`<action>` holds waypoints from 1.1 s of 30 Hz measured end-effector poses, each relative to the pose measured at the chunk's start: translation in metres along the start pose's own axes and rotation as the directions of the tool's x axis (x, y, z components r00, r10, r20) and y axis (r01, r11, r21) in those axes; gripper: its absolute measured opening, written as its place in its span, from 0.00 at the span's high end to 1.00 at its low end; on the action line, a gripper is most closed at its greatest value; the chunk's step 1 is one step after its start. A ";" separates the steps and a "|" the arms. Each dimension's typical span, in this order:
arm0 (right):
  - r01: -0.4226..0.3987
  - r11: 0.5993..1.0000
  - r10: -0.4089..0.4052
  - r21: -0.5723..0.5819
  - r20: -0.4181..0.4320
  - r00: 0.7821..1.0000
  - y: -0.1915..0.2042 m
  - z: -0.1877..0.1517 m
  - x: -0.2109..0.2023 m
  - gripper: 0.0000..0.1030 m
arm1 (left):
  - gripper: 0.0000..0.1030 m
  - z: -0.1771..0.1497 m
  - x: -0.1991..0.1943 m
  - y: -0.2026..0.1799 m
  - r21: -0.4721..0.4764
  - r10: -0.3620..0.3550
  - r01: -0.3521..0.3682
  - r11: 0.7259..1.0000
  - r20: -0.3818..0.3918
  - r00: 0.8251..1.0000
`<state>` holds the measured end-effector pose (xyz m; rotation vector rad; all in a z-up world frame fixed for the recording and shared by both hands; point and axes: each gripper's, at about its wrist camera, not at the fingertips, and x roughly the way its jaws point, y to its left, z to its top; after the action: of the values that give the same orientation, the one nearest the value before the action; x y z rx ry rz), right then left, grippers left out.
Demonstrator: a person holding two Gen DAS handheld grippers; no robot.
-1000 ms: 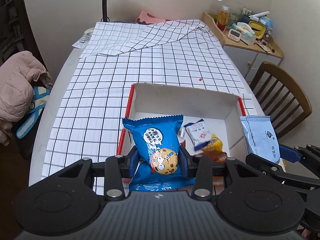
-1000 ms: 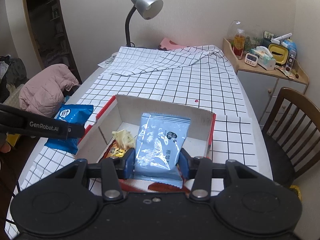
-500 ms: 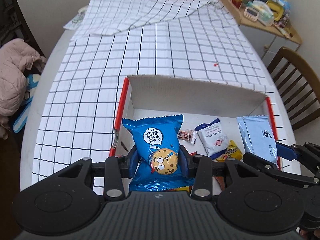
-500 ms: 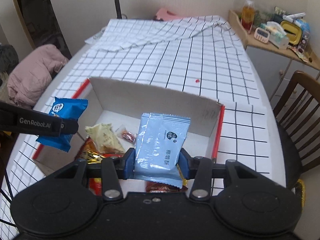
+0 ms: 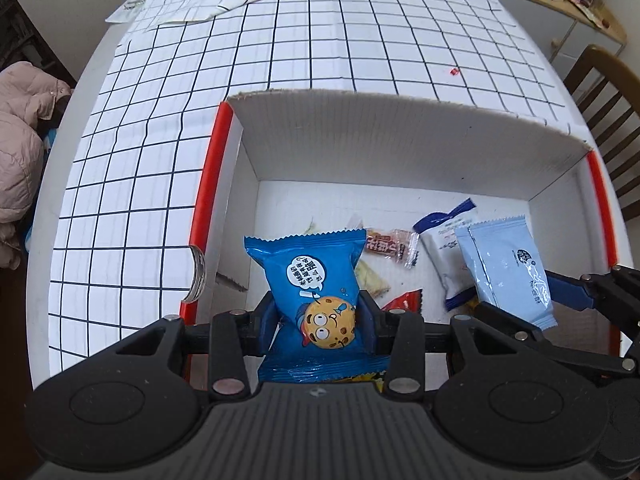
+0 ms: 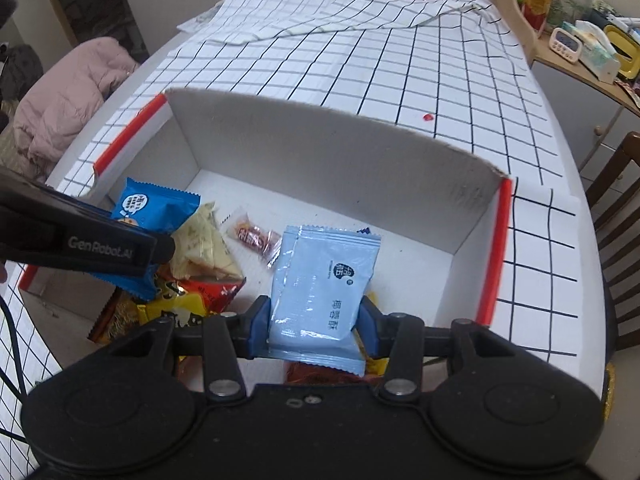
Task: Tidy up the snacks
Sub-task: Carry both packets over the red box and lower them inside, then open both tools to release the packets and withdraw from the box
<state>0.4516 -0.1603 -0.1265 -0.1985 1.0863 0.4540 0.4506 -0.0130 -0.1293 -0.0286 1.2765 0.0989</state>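
Observation:
My left gripper (image 5: 318,316) is shut on a dark blue cookie packet (image 5: 310,276) and holds it inside the left part of a white cardboard box with red edges (image 5: 384,136). My right gripper (image 6: 316,320) is shut on a light blue packet (image 6: 324,276) and holds it over the box's middle (image 6: 332,152). The light blue packet also shows in the left wrist view (image 5: 504,268), and the cookie packet in the right wrist view (image 6: 150,208). Several loose snacks lie on the box floor: a small red candy (image 6: 254,236), a cream wrapper (image 6: 204,248), a white and navy packet (image 5: 442,236).
The box stands on a round table under a white black-grid cloth (image 5: 320,32). A wooden chair (image 6: 620,216) stands at the right. A pink jacket (image 6: 68,100) lies at the left. A side shelf with clutter (image 6: 580,44) is at the far right.
Both grippers have moved forward and down into the box with their packets still held. The box floor and loose snacks now show closer.

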 end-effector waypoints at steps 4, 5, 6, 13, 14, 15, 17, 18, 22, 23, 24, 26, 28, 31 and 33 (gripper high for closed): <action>0.005 1.000 -0.005 -0.024 -0.018 1.000 0.002 -0.001 0.007 0.57 | 0.60 0.002 0.003 0.002 -0.013 0.002 -0.002 1.000 -0.006 1.000; 0.005 1.000 -0.005 -0.027 -0.023 1.000 0.002 -0.001 0.009 0.57 | 0.60 0.002 0.004 0.002 -0.015 0.005 -0.005 1.000 -0.006 1.000; 0.005 1.000 -0.006 -0.028 -0.027 1.000 0.002 -0.002 0.010 0.57 | 0.60 0.002 0.004 0.003 -0.015 0.008 -0.008 1.000 -0.005 1.000; -0.026 0.999 0.025 -0.022 -0.035 0.999 -0.003 -0.002 0.015 0.56 | 0.59 0.005 0.006 0.004 -0.042 0.015 -0.015 0.999 -0.013 1.000; -0.033 0.999 0.032 -0.022 -0.035 0.999 -0.003 -0.002 0.015 0.56 | 0.58 0.005 0.006 0.004 -0.051 0.017 -0.018 0.999 -0.013 1.000; -0.037 0.999 0.036 -0.025 -0.036 0.999 -0.004 -0.002 0.015 0.56 | 0.56 0.005 0.007 0.005 -0.061 0.021 -0.022 0.998 -0.015 1.000; -0.043 0.999 0.042 -0.028 -0.037 0.998 -0.004 -0.002 0.015 0.54 | 0.51 0.006 0.006 0.006 -0.079 0.024 -0.026 0.997 -0.019 1.000; -0.047 0.999 0.045 -0.028 -0.037 0.998 -0.004 -0.002 0.014 0.54 | 0.48 0.006 0.005 0.007 -0.087 0.025 -0.026 0.996 -0.017 1.000; -0.077 0.997 0.076 -0.025 -0.019 0.997 -0.007 -0.003 0.008 0.44 | 0.45 0.003 -0.003 0.008 -0.115 0.021 -0.021 0.993 0.006 1.000; -0.084 0.996 0.084 -0.027 -0.011 0.996 -0.007 -0.003 0.006 0.41 | 0.45 0.002 -0.006 0.008 -0.122 0.020 -0.019 0.992 0.014 1.000; -0.089 0.996 0.089 -0.026 -0.003 0.996 -0.008 -0.003 0.003 0.39 | 0.43 0.000 -0.009 0.010 -0.130 0.017 -0.014 0.991 0.021 1.000; -0.091 0.996 0.091 -0.023 0.016 0.996 -0.009 -0.004 -0.002 0.32 | 0.41 -0.004 -0.016 0.012 -0.144 0.008 -0.002 0.990 0.041 0.999; -0.092 0.996 0.092 -0.012 0.036 0.995 -0.010 -0.005 -0.009 0.27 | 0.41 -0.009 -0.024 0.014 -0.155 -0.003 0.013 0.988 0.061 0.998; -0.097 0.995 0.096 0.015 0.061 0.993 -0.012 -0.007 -0.021 0.22 | 0.41 -0.016 -0.036 0.015 -0.149 -0.017 0.030 0.988 0.088 0.996; -0.095 0.995 0.092 0.026 0.079 0.993 -0.010 -0.009 -0.030 0.21 | 0.41 -0.021 -0.046 0.016 -0.141 -0.035 0.051 0.989 0.113 0.993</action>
<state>0.4373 -0.1806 -0.1049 -0.1031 1.0281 0.5252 0.4155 -0.0014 -0.0909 -0.1730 1.1557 0.1534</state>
